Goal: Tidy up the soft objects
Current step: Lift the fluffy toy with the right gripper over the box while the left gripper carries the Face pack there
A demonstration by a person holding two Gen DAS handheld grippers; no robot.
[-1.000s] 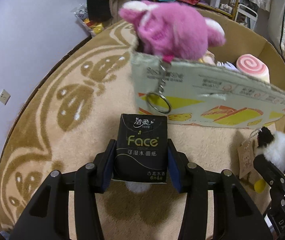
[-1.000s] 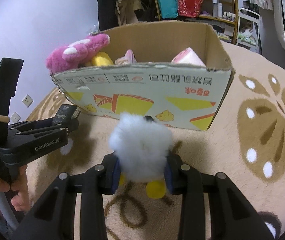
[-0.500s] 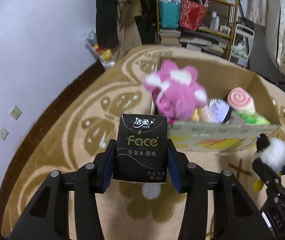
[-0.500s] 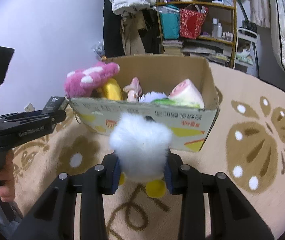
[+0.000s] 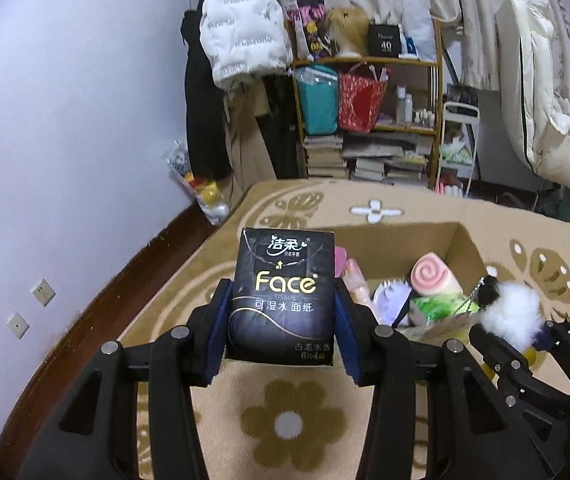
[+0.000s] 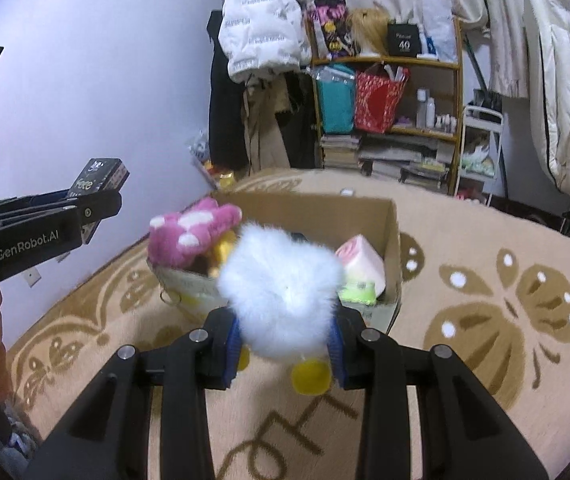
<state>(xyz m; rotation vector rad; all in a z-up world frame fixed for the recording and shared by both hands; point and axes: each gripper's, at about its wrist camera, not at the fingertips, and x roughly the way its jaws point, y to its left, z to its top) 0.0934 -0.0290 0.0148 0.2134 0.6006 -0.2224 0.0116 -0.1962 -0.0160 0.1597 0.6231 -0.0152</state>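
My left gripper (image 5: 281,332) is shut on a black "Face" tissue pack (image 5: 283,292), held upright in the air before the open cardboard box (image 5: 463,248). My right gripper (image 6: 285,340) is shut on a fluffy white plush toy with yellow feet (image 6: 281,292), raised in front of the same box (image 6: 393,240). In the box lie a pink plush (image 6: 193,232), a pink swirl roll (image 5: 433,280) and a green packet (image 5: 437,306). The left gripper with its pack (image 6: 97,178) shows at the left of the right wrist view, and the white plush (image 5: 513,316) at the right of the left wrist view.
The box stands on a beige rug with brown flower and butterfly patterns (image 6: 485,304). A wall (image 5: 65,120) runs along the left. Behind the box are a crowded shelf (image 5: 369,112), hanging coats (image 5: 241,48) and white bedding (image 5: 545,120) at the right.
Both grippers have risen with their loads, the left more; the box has sunk in both views and its inside now shows, along with the shelf and coats behind.
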